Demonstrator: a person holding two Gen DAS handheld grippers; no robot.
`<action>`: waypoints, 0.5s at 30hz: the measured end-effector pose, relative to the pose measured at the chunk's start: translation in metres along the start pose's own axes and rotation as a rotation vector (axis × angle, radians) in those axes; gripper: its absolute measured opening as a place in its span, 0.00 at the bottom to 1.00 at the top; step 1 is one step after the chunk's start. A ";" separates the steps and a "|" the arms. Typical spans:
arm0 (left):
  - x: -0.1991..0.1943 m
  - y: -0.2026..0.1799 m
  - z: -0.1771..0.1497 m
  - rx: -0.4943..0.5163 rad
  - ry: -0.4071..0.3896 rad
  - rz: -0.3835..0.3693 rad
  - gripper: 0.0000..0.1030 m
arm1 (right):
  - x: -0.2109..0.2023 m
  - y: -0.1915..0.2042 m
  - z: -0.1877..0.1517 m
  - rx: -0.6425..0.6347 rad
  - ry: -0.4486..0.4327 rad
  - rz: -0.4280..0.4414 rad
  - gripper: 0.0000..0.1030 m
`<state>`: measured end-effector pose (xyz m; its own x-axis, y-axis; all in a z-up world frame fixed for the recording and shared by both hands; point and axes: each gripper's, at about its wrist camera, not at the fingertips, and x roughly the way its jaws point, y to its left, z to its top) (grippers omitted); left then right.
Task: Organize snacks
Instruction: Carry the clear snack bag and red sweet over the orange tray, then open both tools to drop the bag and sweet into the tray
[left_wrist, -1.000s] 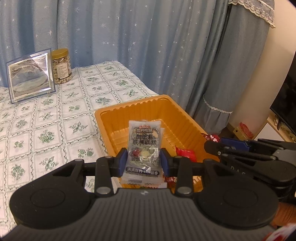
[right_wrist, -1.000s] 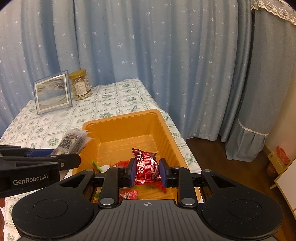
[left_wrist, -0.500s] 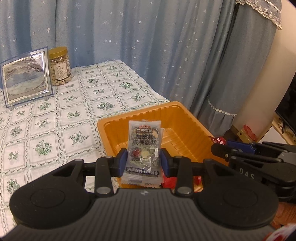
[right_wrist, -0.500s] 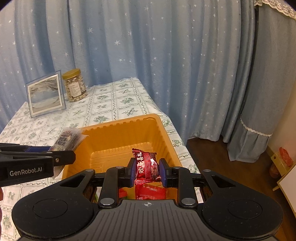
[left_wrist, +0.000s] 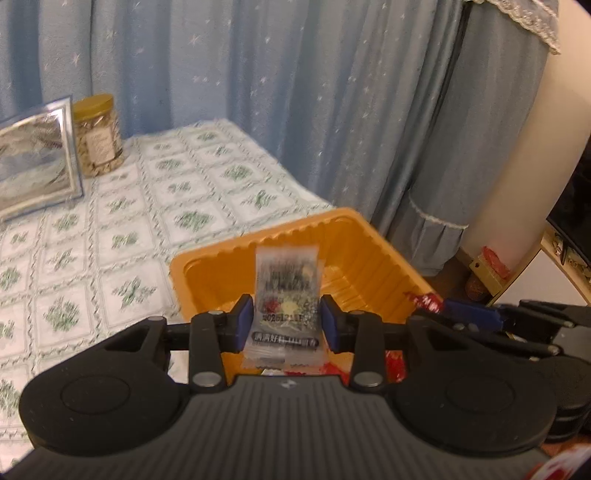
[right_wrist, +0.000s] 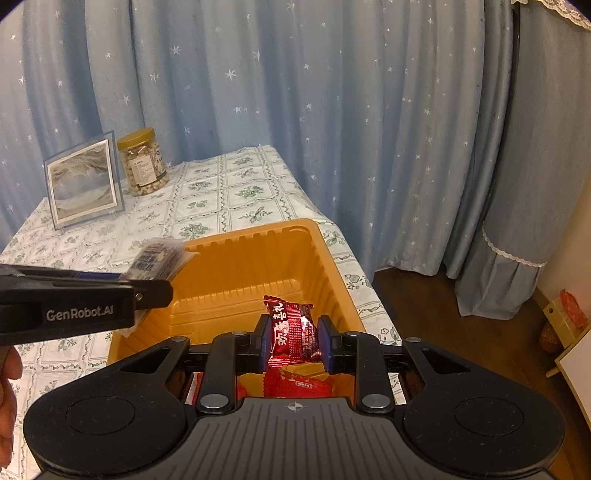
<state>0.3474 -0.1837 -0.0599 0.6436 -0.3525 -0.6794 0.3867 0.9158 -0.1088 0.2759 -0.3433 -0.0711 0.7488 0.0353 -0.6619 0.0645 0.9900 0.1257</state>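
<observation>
Both grippers sit over the orange tray (right_wrist: 332, 266) at the table's near corner. The left gripper (left_wrist: 287, 325) has a clear grey snack packet (left_wrist: 286, 295) standing upright between its blue pads, and its jaws are opening; there's a visible gap on each side of the blurred packet. The right gripper (right_wrist: 291, 341) is clamped on a red candy packet (right_wrist: 293, 330), lower centre of its view, with more red packets (right_wrist: 297, 384) in the tray just below. A nut jar (right_wrist: 143, 162) and picture frame (right_wrist: 83, 184) stand upper left on the floral tablecloth (right_wrist: 229, 199).

clear packet (left_wrist: 287, 295) print blurred; picture frame (left_wrist: 35, 162) cut off at left edge.
</observation>
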 end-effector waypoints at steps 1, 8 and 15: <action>0.000 -0.001 0.001 0.007 -0.004 0.008 0.41 | 0.000 -0.001 0.000 0.001 0.001 0.000 0.26; -0.005 0.002 0.000 0.011 -0.011 0.015 0.48 | 0.000 -0.002 0.000 0.002 0.000 0.001 0.26; -0.013 0.011 -0.008 0.008 -0.003 0.042 0.48 | -0.003 0.004 0.003 0.000 -0.010 0.014 0.26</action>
<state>0.3385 -0.1675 -0.0580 0.6615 -0.3144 -0.6809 0.3646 0.9282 -0.0743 0.2754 -0.3394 -0.0663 0.7559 0.0474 -0.6529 0.0545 0.9894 0.1349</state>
